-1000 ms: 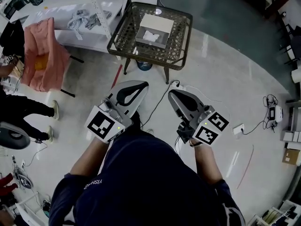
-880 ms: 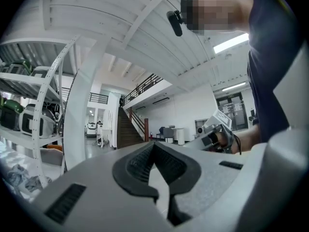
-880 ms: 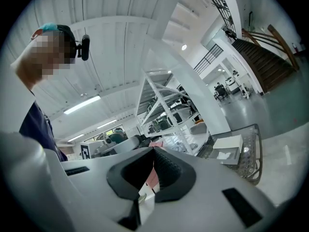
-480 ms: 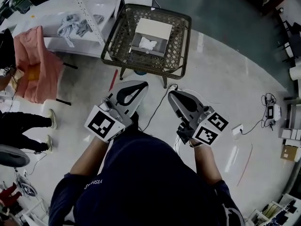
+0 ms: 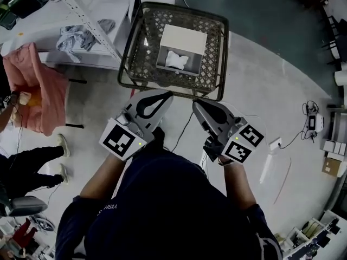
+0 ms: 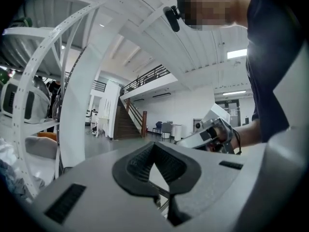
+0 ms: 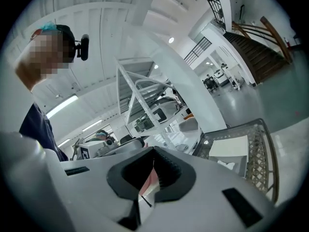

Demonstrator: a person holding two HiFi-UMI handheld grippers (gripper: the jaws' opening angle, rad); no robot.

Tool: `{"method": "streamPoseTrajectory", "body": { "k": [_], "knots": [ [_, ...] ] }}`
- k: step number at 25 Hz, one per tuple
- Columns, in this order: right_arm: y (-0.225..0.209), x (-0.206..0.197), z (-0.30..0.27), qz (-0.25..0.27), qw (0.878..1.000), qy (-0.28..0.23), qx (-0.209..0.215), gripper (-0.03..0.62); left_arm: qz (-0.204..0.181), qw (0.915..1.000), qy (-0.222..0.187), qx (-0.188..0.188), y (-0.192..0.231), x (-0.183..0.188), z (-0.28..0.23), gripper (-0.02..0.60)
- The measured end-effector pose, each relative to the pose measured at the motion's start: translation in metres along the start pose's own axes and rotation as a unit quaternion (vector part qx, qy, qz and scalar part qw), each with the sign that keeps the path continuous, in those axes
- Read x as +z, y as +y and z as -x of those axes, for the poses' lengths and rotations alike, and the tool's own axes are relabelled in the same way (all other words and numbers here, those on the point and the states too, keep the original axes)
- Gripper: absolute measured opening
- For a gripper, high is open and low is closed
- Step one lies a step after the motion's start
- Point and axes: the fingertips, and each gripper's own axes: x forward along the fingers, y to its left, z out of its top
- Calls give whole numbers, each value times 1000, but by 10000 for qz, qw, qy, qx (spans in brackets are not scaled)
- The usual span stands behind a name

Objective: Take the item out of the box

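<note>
Our left gripper (image 5: pixel 166 95) and right gripper (image 5: pixel 197 105) are both pressed together and hold nothing. The box (image 5: pixel 184 38) sits on the table (image 5: pixel 134 47) just ahead, between them. The white item (image 5: pixel 176 60) lies in its near end, about as close to each gripper.

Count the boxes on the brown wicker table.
1: an open white cardboard box near the middle of the brown wicker table, with a crumpled white item inside it. None seems hidden.
</note>
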Motion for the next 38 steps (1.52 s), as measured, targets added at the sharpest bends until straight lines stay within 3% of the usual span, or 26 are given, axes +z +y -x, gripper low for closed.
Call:
{"method": "streamPoseTrajectory", "body": {
  "k": [7,12,26,38],
  "knots": [
    [-37,21,-71,-160,9995,79,-266,25,132,9996,128,-224,83,-7,-18,6],
    [-59,26,-89,-288,9982,118,-507,25,120,9989,311,-317,118,-23,-29,6],
    [-119,38,-112,-665,9960,278,-525,25,100,9927,1103,-472,158,-77,-81,6],
    [-197,27,-104,-1093,9913,652,-340,25,-100,9811,1862,-510,179,-163,-144,9]
  ]
}}
